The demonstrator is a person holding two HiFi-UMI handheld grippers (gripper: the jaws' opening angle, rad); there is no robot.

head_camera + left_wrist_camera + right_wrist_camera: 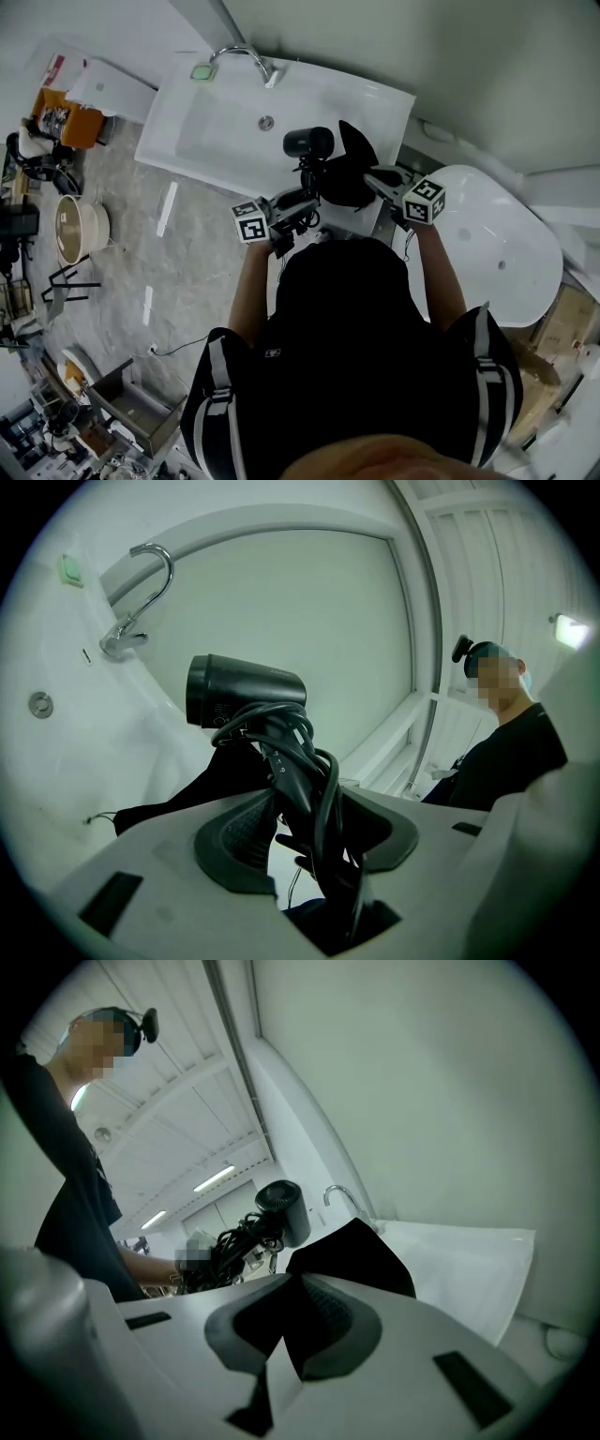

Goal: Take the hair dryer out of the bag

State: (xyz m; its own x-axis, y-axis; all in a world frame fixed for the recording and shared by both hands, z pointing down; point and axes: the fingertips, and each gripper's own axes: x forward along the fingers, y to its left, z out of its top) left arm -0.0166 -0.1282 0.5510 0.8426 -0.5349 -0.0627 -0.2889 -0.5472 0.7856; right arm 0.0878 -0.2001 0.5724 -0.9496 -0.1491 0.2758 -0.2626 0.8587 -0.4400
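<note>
The black hair dryer (307, 142) is held up over the sink's near edge, its cord wound round the handle. My left gripper (305, 841) is shut on that handle and cord, with the barrel (244, 691) standing above the jaws. The black bag (352, 169) hangs just right of the dryer, and the dryer is outside it. My right gripper (291, 1335) is shut on the bag's fabric (356, 1255). In the right gripper view the hair dryer (281, 1208) shows left of the bag, apart from it. In the head view the left gripper (302, 195) and right gripper (377, 178) flank both objects.
A white sink (216, 122) with a chrome faucet (246, 54) lies ahead; the faucet (141, 592) also shows in the left gripper view. A white bathtub (497, 244) stands to the right. Stools, boxes and clutter (66, 225) line the tiled floor at left.
</note>
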